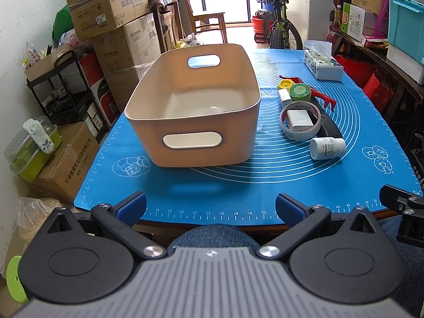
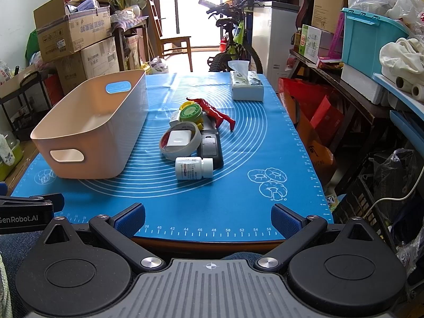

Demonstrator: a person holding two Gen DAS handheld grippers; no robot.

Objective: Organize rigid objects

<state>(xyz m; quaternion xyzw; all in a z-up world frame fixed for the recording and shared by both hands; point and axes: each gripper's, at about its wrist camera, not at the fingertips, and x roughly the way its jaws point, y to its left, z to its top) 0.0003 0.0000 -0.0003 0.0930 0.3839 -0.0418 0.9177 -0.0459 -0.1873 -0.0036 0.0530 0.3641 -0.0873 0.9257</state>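
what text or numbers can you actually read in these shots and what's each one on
"GenRobot.AI", first letter partly cut off: black left gripper body.
"38" to "56", even numbers: ruler along the near edge of the blue silicone mat.
"16" to "32" and "44" to "52": same ruler from the left wrist.
"Ininaxss", uncertain: cardboard box.
White pill bottle label: too small to read.
Chinese print on the boxes: not legible enough to quote.

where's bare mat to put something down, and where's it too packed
Bare mat: the near strip between both open grippers and the pill bottle, and right of the pile to the mat's edge. The bin is empty. Crowded: bottle, tape roll, green tin, red toy clustered beside the bin.
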